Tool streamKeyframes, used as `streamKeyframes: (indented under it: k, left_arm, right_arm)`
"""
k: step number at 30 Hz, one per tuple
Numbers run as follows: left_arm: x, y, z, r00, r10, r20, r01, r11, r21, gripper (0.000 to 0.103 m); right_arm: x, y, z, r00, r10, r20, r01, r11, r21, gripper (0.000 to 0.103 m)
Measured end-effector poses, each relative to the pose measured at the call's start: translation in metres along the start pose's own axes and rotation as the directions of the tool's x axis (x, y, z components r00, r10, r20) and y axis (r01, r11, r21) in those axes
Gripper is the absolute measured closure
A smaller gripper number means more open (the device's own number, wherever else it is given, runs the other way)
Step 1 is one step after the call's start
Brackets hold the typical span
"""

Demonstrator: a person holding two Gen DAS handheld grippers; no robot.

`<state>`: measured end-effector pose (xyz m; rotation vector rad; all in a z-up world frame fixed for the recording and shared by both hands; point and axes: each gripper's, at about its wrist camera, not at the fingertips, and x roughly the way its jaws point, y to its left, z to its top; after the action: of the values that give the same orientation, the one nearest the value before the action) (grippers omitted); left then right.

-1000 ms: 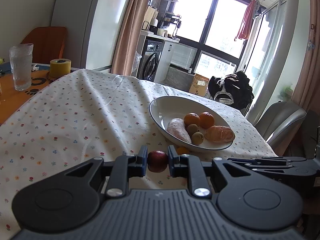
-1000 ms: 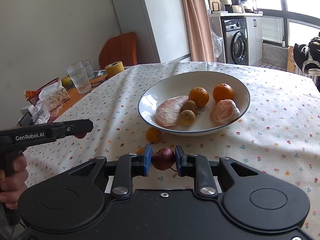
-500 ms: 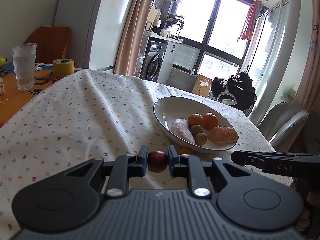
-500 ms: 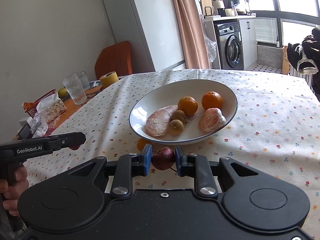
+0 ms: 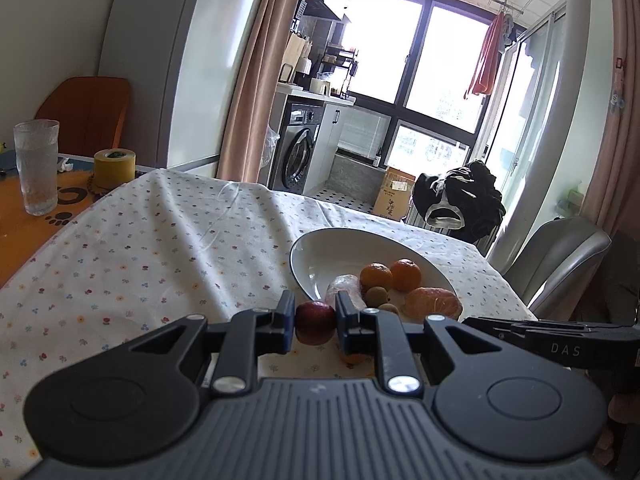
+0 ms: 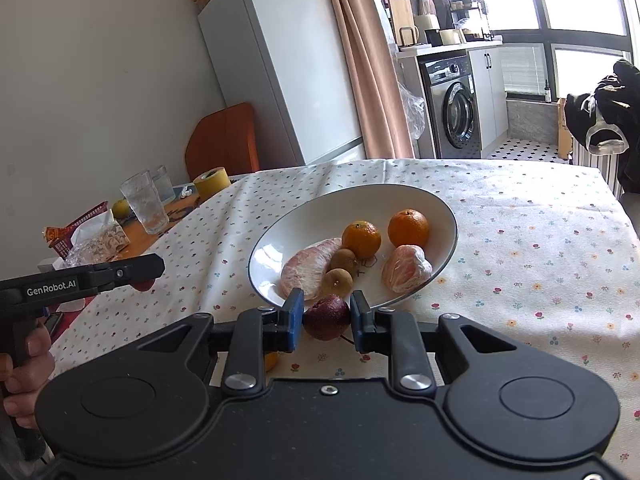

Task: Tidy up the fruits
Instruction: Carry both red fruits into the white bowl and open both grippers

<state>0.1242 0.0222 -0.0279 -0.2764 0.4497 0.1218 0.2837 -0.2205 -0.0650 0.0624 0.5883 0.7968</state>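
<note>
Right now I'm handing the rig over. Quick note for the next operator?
Left hand-held gripper: shut on a red fruit, held near the bowl.
Right hand-held gripper: shut on a dark purple fruit, just short of the bowl's near rim.
In the bowl: two oranges, two brown fruits, two peeled citrus pieces.
On the cloth: a small orange, mostly hidden under the right gripper.
Left: drop both held fruits into the bowl, then fetch the small orange.
</note>
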Motion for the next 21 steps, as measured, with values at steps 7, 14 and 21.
streamKeyframes:
  k: [7, 14, 21]
  left_arm:
    - [0.017, -0.005, 0.015, 1.000, -0.007, 0.000, 0.007, 1.000, 0.014, 0.083]
    - [0.031, -0.007, 0.027, 1.000, 0.002, 0.000, -0.002, 1.000, 0.020, 0.084]
    - [0.047, -0.013, 0.034, 1.000, 0.003, -0.012, -0.002, 0.999, 0.034, 0.083]
  right_arm:
    - [0.012, -0.001, 0.015, 1.000, 0.006, 0.021, -0.006, 1.000, -0.007, 0.080]
    - [0.026, -0.004, 0.032, 0.999, 0.021, 0.046, -0.021, 1.000, 0.002, 0.080]
    - [0.032, -0.011, 0.044, 0.997, 0.030, 0.078, -0.032, 0.999, 0.021, 0.074]
